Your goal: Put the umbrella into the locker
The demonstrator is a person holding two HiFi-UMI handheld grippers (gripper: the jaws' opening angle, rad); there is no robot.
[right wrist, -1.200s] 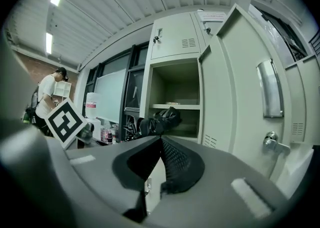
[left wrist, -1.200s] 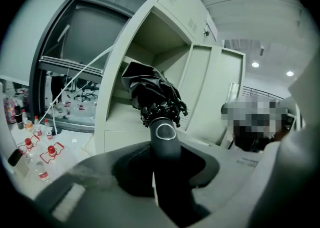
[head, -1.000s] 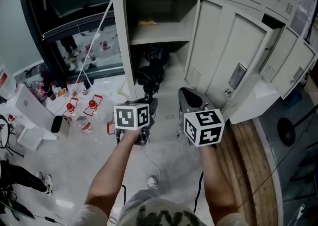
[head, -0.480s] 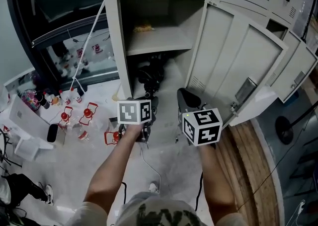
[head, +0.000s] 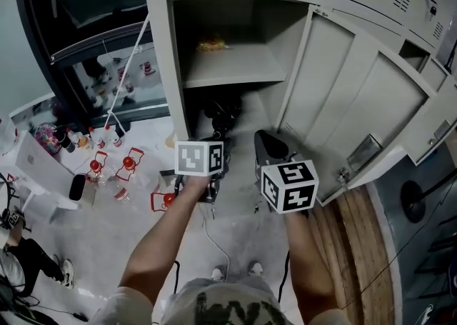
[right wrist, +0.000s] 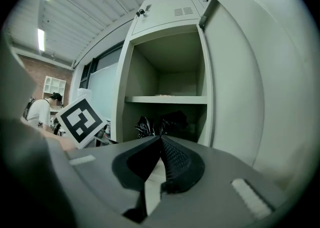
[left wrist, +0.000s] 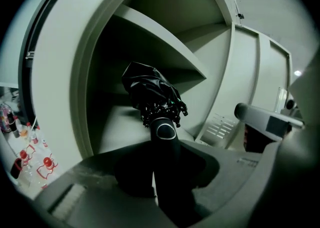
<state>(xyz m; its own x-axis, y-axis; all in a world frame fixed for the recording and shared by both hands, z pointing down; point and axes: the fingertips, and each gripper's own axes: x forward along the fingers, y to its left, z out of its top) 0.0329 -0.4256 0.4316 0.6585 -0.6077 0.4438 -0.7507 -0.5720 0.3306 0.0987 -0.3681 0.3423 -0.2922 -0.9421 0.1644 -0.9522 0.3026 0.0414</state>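
1. The tongs (left wrist: 167, 148), low at the frame's centre, clamp the handle of the black umbrella (left wrist: 150, 89).
2. The umbrella's folded canopy points under the shelf (left wrist: 165, 41) of the locker (left wrist: 55, 71).
3. The door (left wrist: 260, 81) stands open at right.

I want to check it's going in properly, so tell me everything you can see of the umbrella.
The umbrella is a black folding one, collapsed short. Its canopy is bunched, crinkled glossy fabric, rib tips clustered at the handle end. The smooth dark handle, with a pale-ringed oval on it, is clamped between the jaws of the left gripper. It points canopy first into the lower compartment of the locker, under the shelf. Whether it touches the locker cannot be told.
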